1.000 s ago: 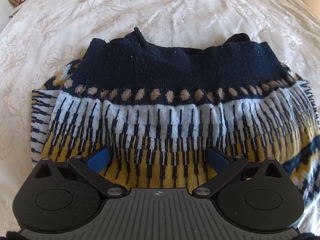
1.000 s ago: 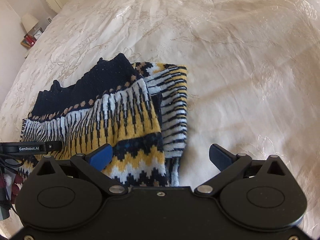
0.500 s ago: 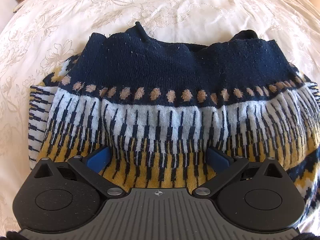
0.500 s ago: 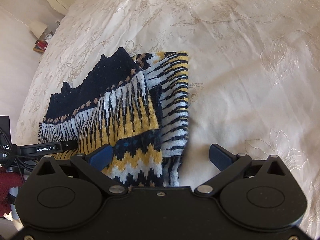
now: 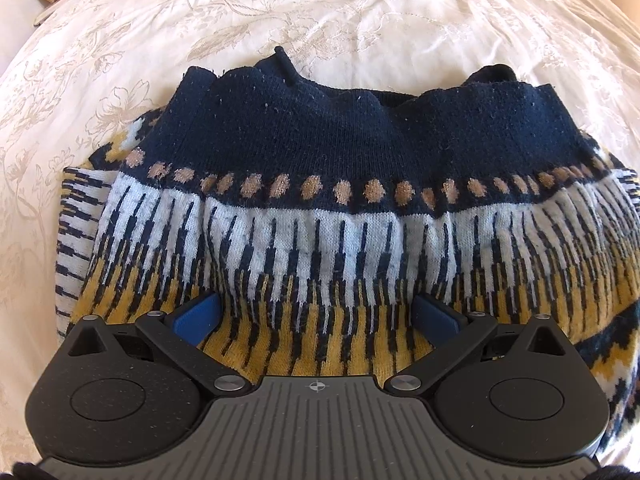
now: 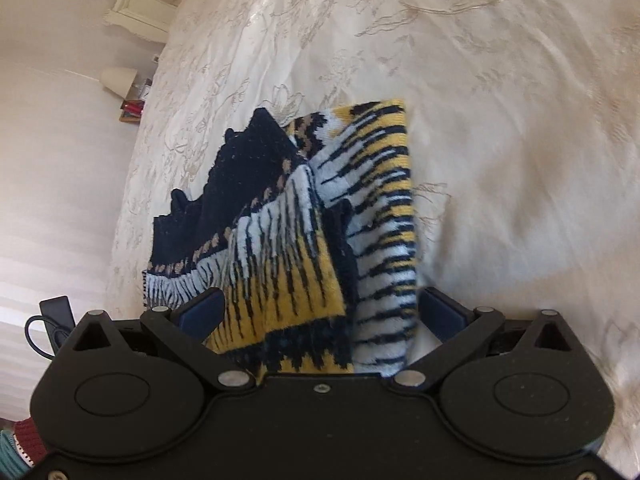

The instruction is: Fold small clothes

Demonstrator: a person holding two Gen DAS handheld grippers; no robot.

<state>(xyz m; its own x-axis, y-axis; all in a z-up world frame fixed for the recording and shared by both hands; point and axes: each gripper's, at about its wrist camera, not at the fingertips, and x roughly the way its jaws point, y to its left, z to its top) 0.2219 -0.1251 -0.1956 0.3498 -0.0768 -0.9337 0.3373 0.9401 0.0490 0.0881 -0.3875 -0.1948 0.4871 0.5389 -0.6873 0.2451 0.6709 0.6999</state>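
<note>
Cream bedspread [image 5: 360, 20] under patterned sweater [image 5: 340, 208]. Left gripper [image 5: 316, 312] and right gripper [image 6: 320, 312]: fingers spread. Lamp [image 6: 116, 79] only in right view.

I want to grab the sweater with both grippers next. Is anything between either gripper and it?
Nothing visible is. The open left gripper sits right over the sweater, cloth showing between its fingers. The open right gripper likewise has the sweater's edge between its fingers, above the bedspread.

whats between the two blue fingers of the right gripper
A bunched fold of the patterned knit sweater fills the gap of the right gripper, whose jaws stand wide open, in the right wrist view.
</note>
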